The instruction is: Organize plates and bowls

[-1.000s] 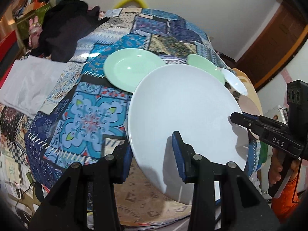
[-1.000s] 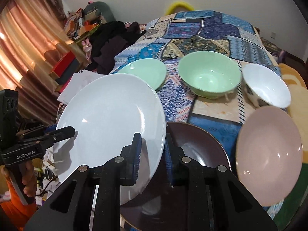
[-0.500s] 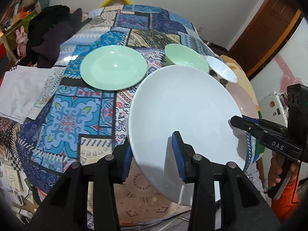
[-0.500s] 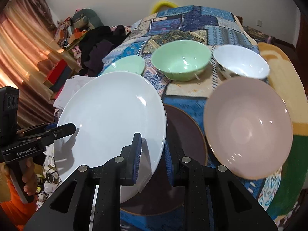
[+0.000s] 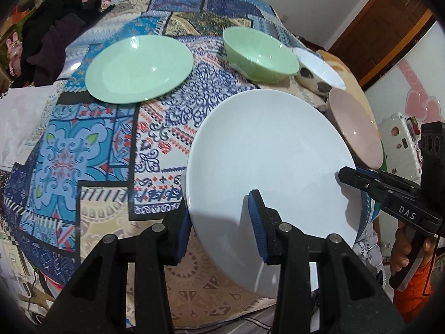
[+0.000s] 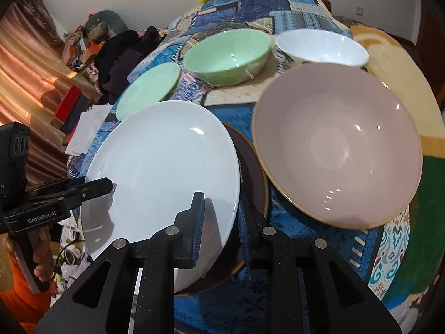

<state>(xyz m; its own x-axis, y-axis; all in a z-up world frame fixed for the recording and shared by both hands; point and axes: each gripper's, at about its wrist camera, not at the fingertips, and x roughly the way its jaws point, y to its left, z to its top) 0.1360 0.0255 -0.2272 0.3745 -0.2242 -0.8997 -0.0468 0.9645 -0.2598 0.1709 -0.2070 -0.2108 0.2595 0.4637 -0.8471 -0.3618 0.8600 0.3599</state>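
Observation:
A large white plate (image 5: 272, 153) (image 6: 167, 161) hangs tilted over the near edge of the table, held from both sides. My left gripper (image 5: 219, 224) (image 6: 107, 186) is shut on its left rim. On the right rim my right gripper (image 6: 221, 224) (image 5: 345, 175) is shut, one pad above and one below. Partly under the plate lies a dark brown plate (image 6: 254, 172). A pink bowl (image 6: 333, 150) (image 5: 356, 128) sits to its right. Behind stand a green bowl (image 6: 228, 53), a white bowl (image 6: 319, 47) and a green plate (image 5: 139, 66).
A patchwork cloth (image 5: 91, 150) covers the table. Dark clothes (image 5: 55, 39) and a white sheet (image 5: 19, 117) lie off its left side. A wooden door (image 5: 383, 30) stands at the back right. A hand with an orange sleeve (image 5: 411, 267) holds the right gripper.
Both grippers have carried the white plate forward and lower over the table. The bowls and the green plate look nearer, and the pink bowl now sits right beside the plate.

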